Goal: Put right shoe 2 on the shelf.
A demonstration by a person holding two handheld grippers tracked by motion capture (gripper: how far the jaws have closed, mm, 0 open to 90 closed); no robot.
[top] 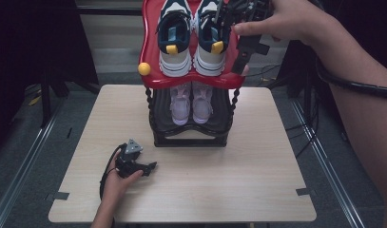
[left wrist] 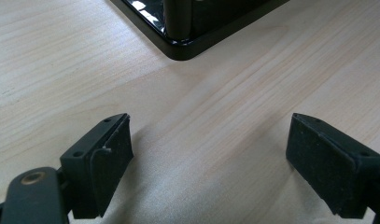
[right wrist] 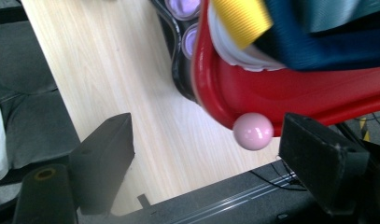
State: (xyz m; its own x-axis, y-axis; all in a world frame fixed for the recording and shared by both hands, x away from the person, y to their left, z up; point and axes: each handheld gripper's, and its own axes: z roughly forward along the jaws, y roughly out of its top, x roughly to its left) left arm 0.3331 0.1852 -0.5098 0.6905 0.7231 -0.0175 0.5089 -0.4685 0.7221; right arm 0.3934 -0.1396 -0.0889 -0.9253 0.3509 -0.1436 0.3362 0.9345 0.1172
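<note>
The navy-and-white sneakers (top: 191, 38) are set side by side on the red top shelf (top: 150, 50) of the shoe rack (top: 191, 137), long axes running front to back, heels toward the person. The right gripper (top: 241, 64) is held at the rack's right front corner, jaws apart, nothing gripped. The left gripper (top: 146, 167) is rested on the table (top: 257, 166) before the rack, jaws wide.

left gripper (top: 150, 167) fingers apart, right gripper (top: 239, 66) likewise

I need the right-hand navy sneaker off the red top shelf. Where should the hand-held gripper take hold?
Probably the heel collar of the right navy sneaker, coming from above: it sits upright, opening upward, and its mate crowds one side.
</note>
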